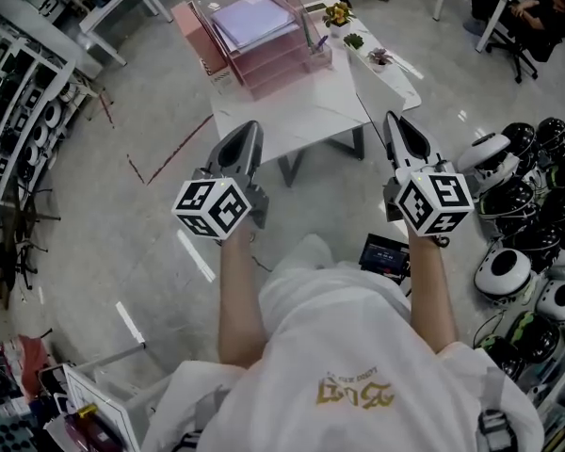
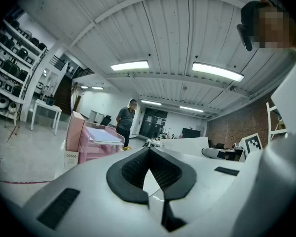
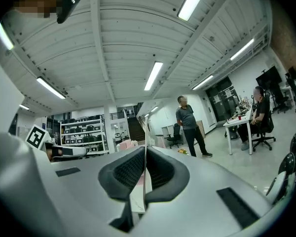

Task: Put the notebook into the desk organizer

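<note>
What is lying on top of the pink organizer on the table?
A pale purple notebook lies flat in the top tray of the organizer. Whatever sits in the lower trays is covered.

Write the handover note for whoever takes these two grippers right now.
Left gripper: shut, nothing between its fingers, held in the air short of the table.
Right gripper: shut, empty, held level with the left one.
Things: the pink desk organizer stands on the table's far end. The pale purple notebook lies flat in its top tray.
Done: the notebook appears to be in the organizer already.
Left: probably nothing. No other notebook shows on the table, so just check that it sits fully inside the tray.
</note>
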The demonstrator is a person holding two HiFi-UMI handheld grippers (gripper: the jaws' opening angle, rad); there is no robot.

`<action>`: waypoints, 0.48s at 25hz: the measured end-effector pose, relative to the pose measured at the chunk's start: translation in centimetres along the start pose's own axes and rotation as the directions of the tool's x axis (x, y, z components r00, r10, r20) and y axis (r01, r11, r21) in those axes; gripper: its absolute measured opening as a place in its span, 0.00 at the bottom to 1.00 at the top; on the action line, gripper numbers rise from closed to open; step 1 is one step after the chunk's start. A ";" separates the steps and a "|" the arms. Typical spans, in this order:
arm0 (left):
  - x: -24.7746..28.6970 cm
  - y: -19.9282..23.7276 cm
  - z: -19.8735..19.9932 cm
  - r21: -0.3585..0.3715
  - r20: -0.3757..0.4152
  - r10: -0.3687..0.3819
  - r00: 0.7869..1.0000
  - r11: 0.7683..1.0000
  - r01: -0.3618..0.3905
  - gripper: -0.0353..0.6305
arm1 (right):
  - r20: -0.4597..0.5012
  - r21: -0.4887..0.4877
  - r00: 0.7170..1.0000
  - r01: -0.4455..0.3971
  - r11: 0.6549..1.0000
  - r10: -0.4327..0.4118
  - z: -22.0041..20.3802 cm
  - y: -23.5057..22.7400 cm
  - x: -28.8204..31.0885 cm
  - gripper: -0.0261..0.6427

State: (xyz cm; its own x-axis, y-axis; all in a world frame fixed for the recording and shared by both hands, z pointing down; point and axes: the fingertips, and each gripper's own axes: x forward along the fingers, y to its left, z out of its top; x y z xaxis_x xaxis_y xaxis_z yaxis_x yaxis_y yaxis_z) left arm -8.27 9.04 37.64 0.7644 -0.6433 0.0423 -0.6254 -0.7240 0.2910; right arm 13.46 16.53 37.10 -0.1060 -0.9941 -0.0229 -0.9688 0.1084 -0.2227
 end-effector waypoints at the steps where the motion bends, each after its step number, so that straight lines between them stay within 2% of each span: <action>1: 0.1 0.2 0.0 0.001 -0.002 0.003 1.000 1.000 -0.003 0.08 | -0.001 -0.003 1.000 0.002 1.000 -0.002 -0.1 0.0 0.1 0.07; 12: 4.5 3.8 0.0 0.031 -0.012 0.048 0.999 0.998 -0.048 0.08 | 0.002 -0.025 1.000 0.010 1.000 -0.010 -0.7 -2.5 5.4 0.07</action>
State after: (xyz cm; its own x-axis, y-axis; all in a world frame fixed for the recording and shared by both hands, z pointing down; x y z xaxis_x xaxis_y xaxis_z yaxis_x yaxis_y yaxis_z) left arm -7.25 3.38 38.90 0.7352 -0.6745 0.0682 -0.6659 -0.6996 0.2593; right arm 15.20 10.91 38.21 -0.0957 -0.9951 -0.0227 -0.9752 0.0983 -0.1984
